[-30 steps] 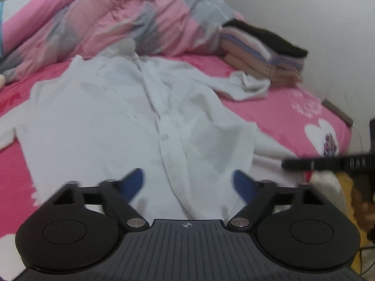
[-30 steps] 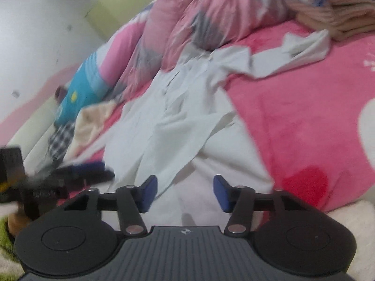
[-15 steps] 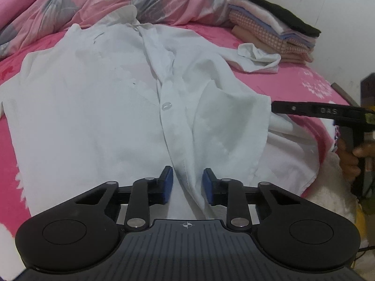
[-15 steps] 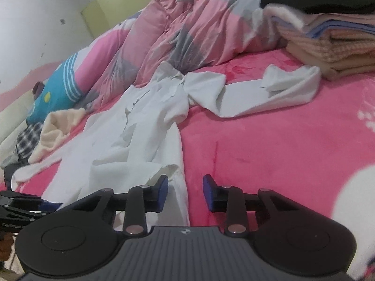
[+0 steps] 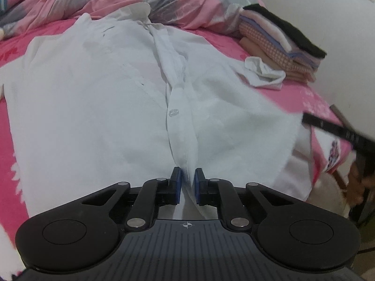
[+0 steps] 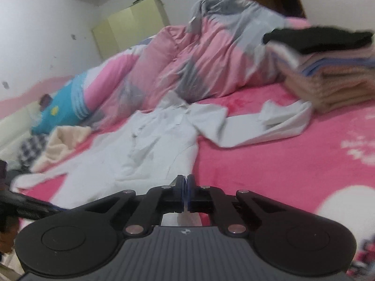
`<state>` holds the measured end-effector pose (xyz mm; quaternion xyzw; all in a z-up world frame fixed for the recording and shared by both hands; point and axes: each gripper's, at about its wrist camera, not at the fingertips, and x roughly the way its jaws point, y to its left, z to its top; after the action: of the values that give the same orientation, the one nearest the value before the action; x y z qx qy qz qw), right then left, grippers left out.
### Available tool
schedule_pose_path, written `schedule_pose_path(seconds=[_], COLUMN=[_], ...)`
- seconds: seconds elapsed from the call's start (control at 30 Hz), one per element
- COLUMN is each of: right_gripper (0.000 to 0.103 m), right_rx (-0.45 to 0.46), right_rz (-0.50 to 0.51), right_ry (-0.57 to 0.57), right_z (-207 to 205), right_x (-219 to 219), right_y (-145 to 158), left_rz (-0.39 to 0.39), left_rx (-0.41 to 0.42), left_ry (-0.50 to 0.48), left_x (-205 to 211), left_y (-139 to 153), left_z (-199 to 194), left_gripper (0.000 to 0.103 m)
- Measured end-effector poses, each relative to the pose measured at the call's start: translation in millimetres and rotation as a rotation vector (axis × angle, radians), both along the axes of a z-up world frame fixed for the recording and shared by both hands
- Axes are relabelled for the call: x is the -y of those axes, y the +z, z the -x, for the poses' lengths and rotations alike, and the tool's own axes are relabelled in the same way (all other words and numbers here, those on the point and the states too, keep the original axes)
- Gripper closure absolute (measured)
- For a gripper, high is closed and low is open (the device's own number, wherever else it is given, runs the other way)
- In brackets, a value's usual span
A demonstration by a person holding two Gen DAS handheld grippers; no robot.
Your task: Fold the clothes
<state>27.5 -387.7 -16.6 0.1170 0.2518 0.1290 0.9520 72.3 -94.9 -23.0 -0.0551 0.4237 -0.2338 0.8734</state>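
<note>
- I see one white button-up cotton shirt point(image 5: 98, 98) spread flat on the pink bed point(image 6: 269, 164).
- My two hand-held grippers pinch its hem: left hand-held gripper point(image 5: 187, 179), right hand-held gripper point(image 6: 185, 188).
- One stack of folded clothes point(image 5: 281, 44) sits beyond.

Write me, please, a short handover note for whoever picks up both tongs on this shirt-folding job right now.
Left tongs: shut on the white shirt at the bottom of its button placket.
Right tongs: shut on the shirt's hem at its right-hand corner.
The shirt lies front up on the pink bed, one sleeve trailing toward the folded stack by the quilt.
Done: hem gripped at two points.
Left: every fold; none is made yet.
</note>
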Motion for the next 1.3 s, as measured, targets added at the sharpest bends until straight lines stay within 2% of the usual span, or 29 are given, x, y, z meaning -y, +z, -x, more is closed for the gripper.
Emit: schedule_pose_path(seconds=[0.3, 0.43, 0.57, 0.67, 0.77, 0.87, 0.9, 0.97, 1.13, 1.3], right_gripper=[0.102, 0.102, 0.103, 0.103, 0.103, 0.102, 0.102, 0.102, 0.101, 0.100], right_rx=[0.020, -0.038, -0.080, -0.093, -0.107, -0.110, -0.109, -0.103, -0.101, -0.089], right_rz=[0.108, 0.151, 0.183, 0.157, 0.075, -0.036, -0.069, -0.124, -0.177, -0.208], right_ry=[-0.085, -0.153, -0.222, -0.258, -0.276, -0.272, -0.269, -0.264, -0.226, -0.112], right_z=[35.4, 44.8, 54.0, 60.9, 64.1, 65.5, 65.4, 65.0, 59.9, 32.7], right_x=[3.3, 13.8, 21.4, 30.2, 41.2, 51.5, 53.8, 56.3, 54.6, 40.5], right_y=[4.4, -7.0, -15.7, -15.8, -12.7, -10.3, -9.5, -7.6, -2.6, 21.3], left_rz=[0.105, 0.134, 0.131, 0.137, 0.119, 0.102, 0.096, 0.085, 0.056, 0.077], left_rx=[-0.016, -0.037, -0.049, -0.071, -0.064, -0.056, -0.053, -0.048, -0.036, -0.022], left_ry=[0.009, -0.009, -0.019, -0.023, -0.028, -0.033, -0.035, -0.039, -0.048, -0.037], left_x=[-4.0, -1.5, 1.4, 1.5, 4.1, 6.8, 7.7, 9.4, 13.9, 8.0], left_y=[3.0, 0.1, -3.7, -5.9, -6.3, -6.6, -6.7, -6.9, -7.5, -9.9], left_z=[-2.8, -0.2, 1.3, 0.4, 3.0, 5.6, 6.5, 8.2, 12.6, 15.0], left_gripper=[0.096, 0.096, 0.096, 0.095, 0.093, 0.080, 0.079, 0.079, 0.080, 0.095])
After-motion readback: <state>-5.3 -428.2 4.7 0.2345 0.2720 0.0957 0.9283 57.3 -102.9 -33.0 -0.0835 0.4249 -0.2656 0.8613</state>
